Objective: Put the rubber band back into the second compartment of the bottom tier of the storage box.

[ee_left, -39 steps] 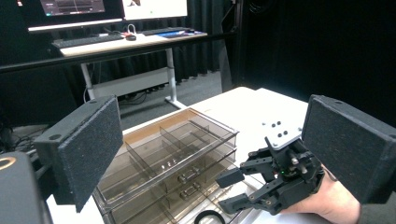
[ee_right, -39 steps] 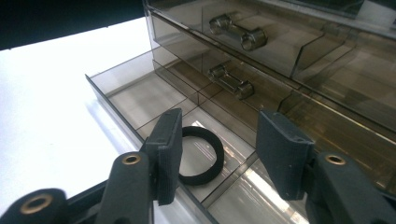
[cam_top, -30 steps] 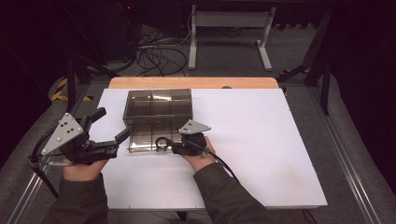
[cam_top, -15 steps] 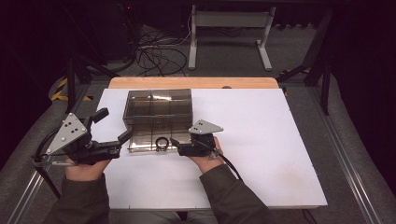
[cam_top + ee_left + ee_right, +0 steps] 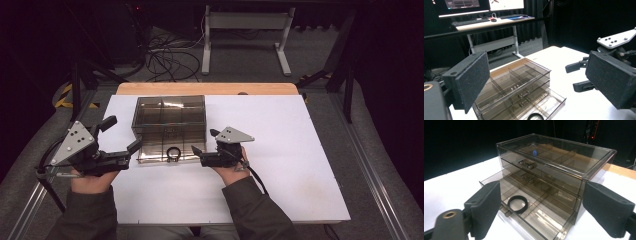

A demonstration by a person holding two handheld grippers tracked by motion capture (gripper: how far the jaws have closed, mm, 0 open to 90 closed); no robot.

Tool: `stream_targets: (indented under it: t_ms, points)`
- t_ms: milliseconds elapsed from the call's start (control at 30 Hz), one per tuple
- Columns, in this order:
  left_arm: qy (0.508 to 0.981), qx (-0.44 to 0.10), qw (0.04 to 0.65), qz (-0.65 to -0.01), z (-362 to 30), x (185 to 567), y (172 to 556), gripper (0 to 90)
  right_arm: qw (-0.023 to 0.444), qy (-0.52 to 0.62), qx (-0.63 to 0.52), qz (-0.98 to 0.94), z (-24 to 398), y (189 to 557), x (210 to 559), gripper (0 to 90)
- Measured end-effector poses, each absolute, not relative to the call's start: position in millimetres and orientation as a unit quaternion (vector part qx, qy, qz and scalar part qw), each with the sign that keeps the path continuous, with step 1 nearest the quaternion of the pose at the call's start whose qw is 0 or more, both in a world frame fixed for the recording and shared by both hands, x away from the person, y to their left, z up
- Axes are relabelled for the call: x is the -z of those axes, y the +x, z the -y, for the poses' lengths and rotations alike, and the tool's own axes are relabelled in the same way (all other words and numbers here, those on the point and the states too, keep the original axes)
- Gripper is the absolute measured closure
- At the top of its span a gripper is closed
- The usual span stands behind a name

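A smoke-tinted, clear plastic three-drawer organiser box (image 5: 169, 120) stands on the white table (image 5: 290, 165) toward its far left, its bottom drawer (image 5: 529, 216) pulled out toward the person, with a black ring (image 5: 517, 204) lying flat in one of its front compartments. The left gripper (image 5: 120, 140) sits just left of the open drawer and the right gripper (image 5: 204, 142) just right of it, both with jaws spread wide and holding nothing. The box looks light, rigid and slick-walled, likely to slide if pushed, so the drawer is best moved by its small front handle or front edge with the cabinet steadied, while the thin ring should be pinched across its rim.
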State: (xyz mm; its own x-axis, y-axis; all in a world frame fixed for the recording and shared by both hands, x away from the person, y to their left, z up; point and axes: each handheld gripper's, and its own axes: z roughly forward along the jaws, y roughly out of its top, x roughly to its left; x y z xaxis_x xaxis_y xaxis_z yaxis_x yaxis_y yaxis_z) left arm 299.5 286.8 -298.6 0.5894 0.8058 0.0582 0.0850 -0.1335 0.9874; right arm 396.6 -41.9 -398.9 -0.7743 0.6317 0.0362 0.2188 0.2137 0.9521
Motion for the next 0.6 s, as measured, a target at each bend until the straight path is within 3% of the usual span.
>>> stream_targets:
  t_ms: [600]
  points:
    - [0.685,-0.315,0.570,-0.327,-287,299,299,6.2,0.183,0.293,-0.580,-0.738,77,391,386,8.7]
